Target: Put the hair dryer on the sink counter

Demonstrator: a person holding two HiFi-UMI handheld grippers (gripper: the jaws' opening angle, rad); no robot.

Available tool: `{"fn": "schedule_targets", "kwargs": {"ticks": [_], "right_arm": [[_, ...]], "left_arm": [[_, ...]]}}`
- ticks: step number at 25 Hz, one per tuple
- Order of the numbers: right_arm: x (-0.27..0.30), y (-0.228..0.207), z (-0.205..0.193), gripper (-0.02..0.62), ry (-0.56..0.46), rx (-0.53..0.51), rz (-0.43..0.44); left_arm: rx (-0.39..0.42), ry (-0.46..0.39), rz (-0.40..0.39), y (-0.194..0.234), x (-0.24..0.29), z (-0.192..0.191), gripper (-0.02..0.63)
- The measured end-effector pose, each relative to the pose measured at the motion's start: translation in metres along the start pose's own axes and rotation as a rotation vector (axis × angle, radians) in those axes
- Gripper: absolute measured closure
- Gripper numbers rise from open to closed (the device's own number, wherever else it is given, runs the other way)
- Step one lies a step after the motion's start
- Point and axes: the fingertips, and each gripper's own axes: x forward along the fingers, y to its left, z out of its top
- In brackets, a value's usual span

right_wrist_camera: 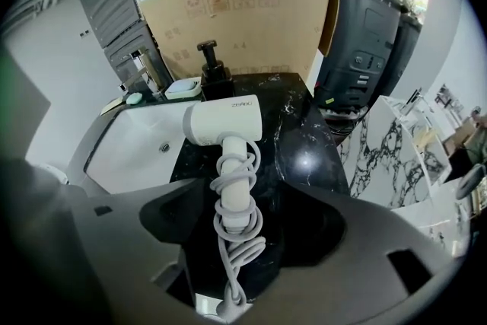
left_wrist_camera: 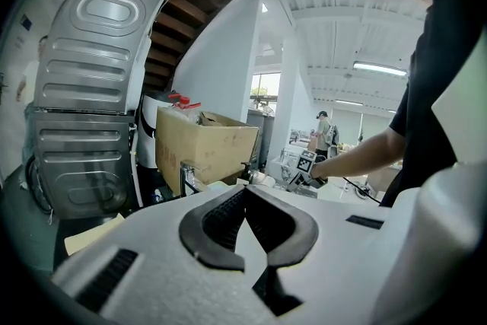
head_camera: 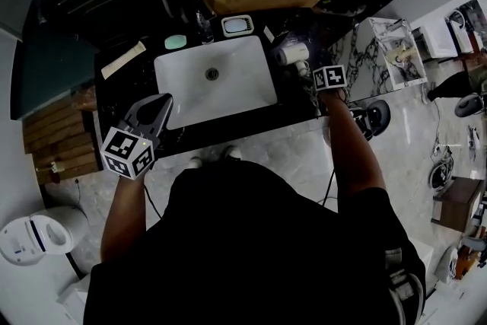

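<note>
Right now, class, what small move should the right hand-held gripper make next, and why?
Probably draw the right hand-held gripper straight back. The hair dryer already lies on the black counter beside the sink. The jaws stand apart on either side of its cord-wrapped handle and grip nothing.

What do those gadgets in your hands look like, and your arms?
Each is a grey plastic tool: the left gripper and right gripper have two jaws lined with dark ridged pads. Each carries a cube of black-and-white square markers. The person wears a black short-sleeved shirt.
</note>
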Motion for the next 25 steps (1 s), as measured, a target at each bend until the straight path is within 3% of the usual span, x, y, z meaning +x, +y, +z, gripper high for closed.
{"fn": "schedule_targets", "kwargs": {"ticks": [14,18,25], "right_arm": [[-0.054,0.029,0.016,0.296,-0.197,0.023,0.007],[-0.076,0.034,0.025,0.328,-0.312,0.066,0.014],[-0.103,0.046,0.028,0.376,-0.402,0.116,-0.003]], "left_arm": [[0.034,-0.021,-0.05,-0.007,-0.015,0.008,0.592],[0.036,-0.024,-0.06,-0.007,-0.022,0.007,0.592],[0.038,-0.022,-0.085,-0.006,-0.032,0.005,0.592]]}}
